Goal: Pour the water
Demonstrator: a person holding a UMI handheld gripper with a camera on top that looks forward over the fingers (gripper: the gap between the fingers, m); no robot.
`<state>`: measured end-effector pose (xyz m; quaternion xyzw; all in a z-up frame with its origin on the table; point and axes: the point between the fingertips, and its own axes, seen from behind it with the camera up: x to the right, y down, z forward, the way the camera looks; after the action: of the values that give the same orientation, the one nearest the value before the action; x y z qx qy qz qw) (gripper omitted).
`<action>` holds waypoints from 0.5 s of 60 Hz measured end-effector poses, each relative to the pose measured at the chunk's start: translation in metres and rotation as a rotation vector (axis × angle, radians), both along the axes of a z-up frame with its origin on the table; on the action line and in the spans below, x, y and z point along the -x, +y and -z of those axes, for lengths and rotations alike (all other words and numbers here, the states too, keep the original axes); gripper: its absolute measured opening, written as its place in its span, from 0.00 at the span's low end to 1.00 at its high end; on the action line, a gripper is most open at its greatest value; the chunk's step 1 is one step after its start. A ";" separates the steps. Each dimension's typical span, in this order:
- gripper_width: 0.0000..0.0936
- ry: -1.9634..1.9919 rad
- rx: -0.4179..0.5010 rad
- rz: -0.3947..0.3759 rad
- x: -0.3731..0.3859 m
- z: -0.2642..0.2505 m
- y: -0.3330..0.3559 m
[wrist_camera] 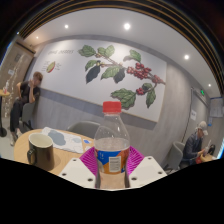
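the round wooden table [68, 150] carries everything. behind it hangs a leafy wall mural [118, 72], and a person [28, 95] sits beyond its far edge. the water bottle [112, 140], red-capped and orange-labelled, stands upright at the table's near side, clamped between the gripper [111, 168]'s pads [90, 158]. the metal cup [40, 151] sits apart from it on the table. judgement: carry the bottle over the cup, tilt slowly, keep the grip firm.

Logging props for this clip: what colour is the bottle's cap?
Red; the bottle cap shows clearly in the gripper view.
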<state>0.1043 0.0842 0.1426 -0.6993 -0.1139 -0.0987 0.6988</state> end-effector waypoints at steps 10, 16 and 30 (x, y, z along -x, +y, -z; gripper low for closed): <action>0.35 -0.641 -0.058 0.072 0.028 -0.024 0.016; 0.35 -1.120 -0.102 0.082 0.050 -0.053 0.009; 0.35 -1.838 -0.211 0.060 0.110 -0.067 0.010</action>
<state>-0.0058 0.0940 0.2095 -0.2816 -0.5959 -0.6425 0.3910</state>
